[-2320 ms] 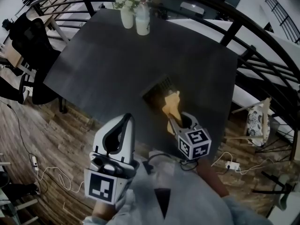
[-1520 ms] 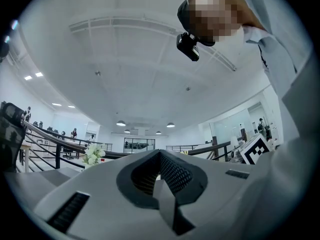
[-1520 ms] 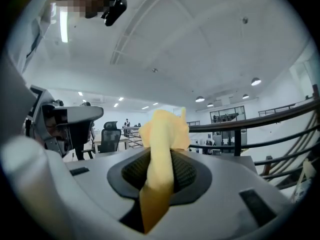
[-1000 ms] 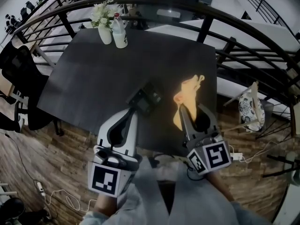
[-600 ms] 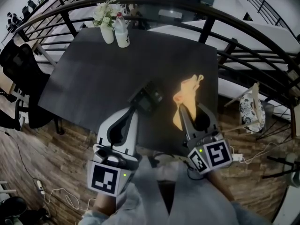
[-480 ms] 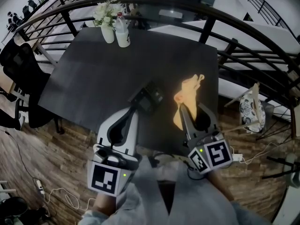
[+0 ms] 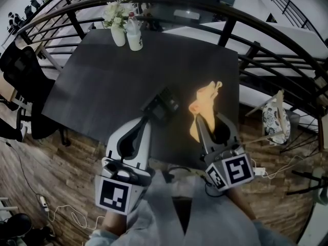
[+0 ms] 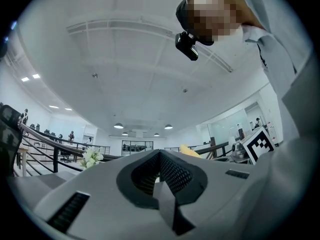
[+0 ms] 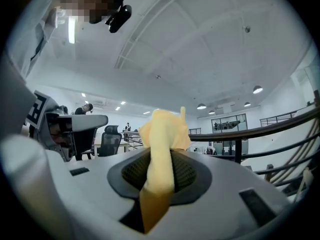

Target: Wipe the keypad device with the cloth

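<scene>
Head view shows the keypad device (image 7: 160, 105) on the table (image 7: 102, 81), with the left gripper (image 7: 144, 122) just beside it, jaws clenched and empty. The right gripper (image 7: 198, 126) clamps the cloth (image 7: 204, 102) nearby. Wiping looks pending, so the cloth must swing left onto the device.

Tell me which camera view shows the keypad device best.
The head view: the keypad device sits on the dark table, just ahead of the left hand-held gripper. Neither gripper view shows it; both look up at the ceiling, the right one centred on the yellow cloth.
</scene>
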`<action>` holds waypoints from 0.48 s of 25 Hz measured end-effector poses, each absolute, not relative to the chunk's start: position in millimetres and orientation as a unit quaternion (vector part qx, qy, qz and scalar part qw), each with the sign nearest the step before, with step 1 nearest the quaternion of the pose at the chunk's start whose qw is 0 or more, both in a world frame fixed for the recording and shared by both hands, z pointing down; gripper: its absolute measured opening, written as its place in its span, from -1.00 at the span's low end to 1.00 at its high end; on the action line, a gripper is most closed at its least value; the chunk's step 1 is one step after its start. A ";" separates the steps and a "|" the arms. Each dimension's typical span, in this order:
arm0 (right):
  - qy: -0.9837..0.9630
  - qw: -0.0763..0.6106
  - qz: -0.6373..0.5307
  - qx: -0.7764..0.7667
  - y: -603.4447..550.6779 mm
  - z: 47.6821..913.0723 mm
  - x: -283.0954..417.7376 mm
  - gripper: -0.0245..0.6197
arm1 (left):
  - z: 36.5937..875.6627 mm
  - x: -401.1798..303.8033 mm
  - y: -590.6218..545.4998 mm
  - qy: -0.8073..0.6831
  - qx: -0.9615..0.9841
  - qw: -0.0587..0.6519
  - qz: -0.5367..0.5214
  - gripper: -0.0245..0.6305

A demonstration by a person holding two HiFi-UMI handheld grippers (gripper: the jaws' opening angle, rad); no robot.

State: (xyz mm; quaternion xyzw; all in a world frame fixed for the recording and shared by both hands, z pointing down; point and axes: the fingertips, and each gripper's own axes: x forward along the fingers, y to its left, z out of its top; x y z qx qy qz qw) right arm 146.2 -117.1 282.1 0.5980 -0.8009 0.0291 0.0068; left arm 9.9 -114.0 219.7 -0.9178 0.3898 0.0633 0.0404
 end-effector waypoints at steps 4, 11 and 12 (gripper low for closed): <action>-0.800 0.006 0.034 0.599 -116.9 283.8 146.0 -0.61 | 220.7 8.9 -112.9 0.390 -0.918 0.038 0.063 -0.88; -0.797 0.010 0.047 0.602 -115.6 290.4 150.9 -0.62 | 222.2 10.5 -110.4 0.391 -0.918 0.036 0.060 -0.88; -0.797 0.009 0.048 0.602 -115.7 291.1 151.6 -0.61 | 222.2 11.4 -109.9 0.391 -0.918 0.036 0.060 -0.88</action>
